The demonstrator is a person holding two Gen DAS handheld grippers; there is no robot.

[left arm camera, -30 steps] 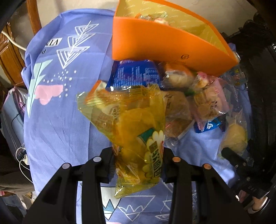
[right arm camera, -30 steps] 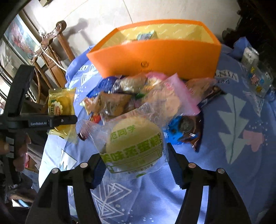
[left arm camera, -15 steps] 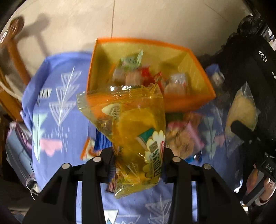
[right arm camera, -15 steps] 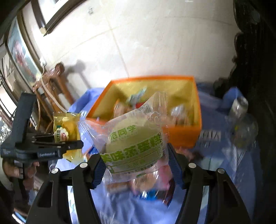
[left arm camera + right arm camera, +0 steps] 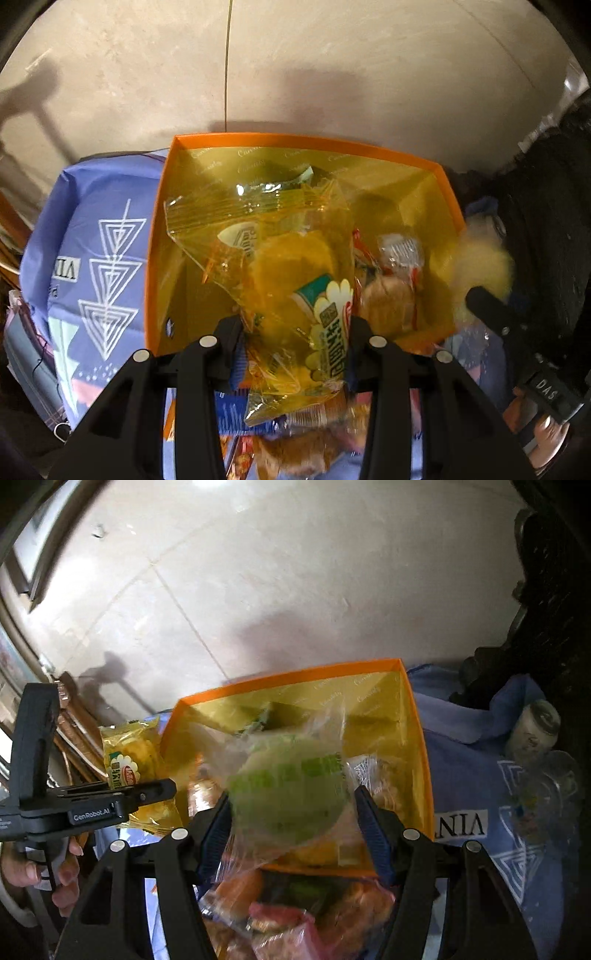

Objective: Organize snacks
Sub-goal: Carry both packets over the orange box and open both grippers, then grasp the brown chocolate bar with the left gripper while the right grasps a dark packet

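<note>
where blur smears, cake packet [image 5: 291, 794] label unreadable

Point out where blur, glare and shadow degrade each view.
Left wrist view: yellow snack bag fairly sharp with glare near its top seal, the pale cake packet at right blurred. Right wrist view: that cake packet motion-smeared, print unreadable; shadow on the wall above the orange box; dark fisheye corners.
</note>
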